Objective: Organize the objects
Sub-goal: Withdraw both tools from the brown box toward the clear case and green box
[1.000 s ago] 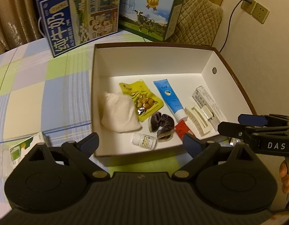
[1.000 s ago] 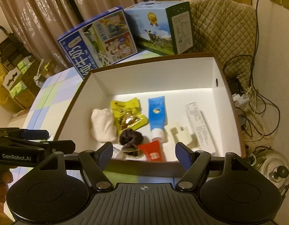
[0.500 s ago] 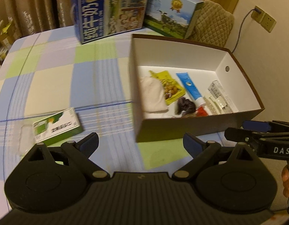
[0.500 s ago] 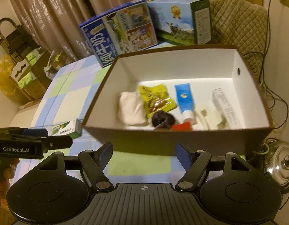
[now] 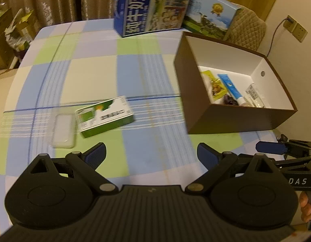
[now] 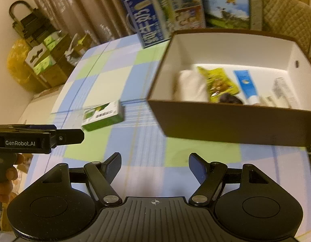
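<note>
Both grippers hang empty over the checked counter [image 5: 95, 74], the left gripper [image 5: 151, 154] and right gripper [image 6: 154, 162] each with fingers spread apart. Two things lie outside the brown box [image 5: 232, 119]: a green-and-white carton [image 5: 104, 116] and, just beside it, a clear plastic case [image 5: 62, 130]. The next move is probably a reach for the carton. The box's near wall hides some contents; motion blur smears labels.

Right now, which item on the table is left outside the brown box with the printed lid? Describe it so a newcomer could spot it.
Start at the checked tablecloth, left of the open brown box. There lies a flat green-and-white carton, apart from the box. Beside it sits a clear plastic case; the carton alone is opaque, with green sides and printed text.
</note>
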The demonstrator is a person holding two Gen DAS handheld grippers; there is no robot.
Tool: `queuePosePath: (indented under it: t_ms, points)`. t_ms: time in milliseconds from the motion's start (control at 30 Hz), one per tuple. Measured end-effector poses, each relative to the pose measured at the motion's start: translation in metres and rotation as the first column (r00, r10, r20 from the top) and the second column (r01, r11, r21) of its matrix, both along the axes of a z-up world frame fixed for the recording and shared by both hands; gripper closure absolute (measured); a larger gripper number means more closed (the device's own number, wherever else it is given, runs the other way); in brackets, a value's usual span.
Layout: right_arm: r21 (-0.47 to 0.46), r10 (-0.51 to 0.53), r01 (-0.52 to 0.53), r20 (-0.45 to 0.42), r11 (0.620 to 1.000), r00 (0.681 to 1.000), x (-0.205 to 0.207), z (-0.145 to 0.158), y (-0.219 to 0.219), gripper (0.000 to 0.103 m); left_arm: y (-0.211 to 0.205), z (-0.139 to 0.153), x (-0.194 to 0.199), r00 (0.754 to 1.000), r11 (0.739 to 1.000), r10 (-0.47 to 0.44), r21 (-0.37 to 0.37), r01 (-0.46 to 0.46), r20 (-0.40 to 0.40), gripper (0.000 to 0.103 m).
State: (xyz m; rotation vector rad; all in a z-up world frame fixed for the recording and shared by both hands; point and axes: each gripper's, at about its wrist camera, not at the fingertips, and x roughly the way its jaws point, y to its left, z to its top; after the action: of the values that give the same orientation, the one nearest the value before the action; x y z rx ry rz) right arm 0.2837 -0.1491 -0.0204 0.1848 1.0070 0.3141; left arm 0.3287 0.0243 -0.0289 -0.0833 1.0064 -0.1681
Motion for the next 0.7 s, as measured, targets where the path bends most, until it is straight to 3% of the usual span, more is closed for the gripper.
queuePosePath:
  t_ms: [400, 700]
  points:
    - [-0.002, 0.06, -0.06, -0.013, 0.998, 0.998, 0.005, -0.018, 0.066, 0.032, 0.078, -0.01, -0.015, 0.995, 0.995, 0.095, 0.014, -0.095, -0.017, 0.008]
    - [-0.006, 0.057, -0.057, -0.015, 0.998, 0.998, 0.014, -0.028, 0.09, 0.032, 0.107, -0.016, -0.013, 0.993, 0.993, 0.116, 0.023, -0.115, -0.01, 0.008]
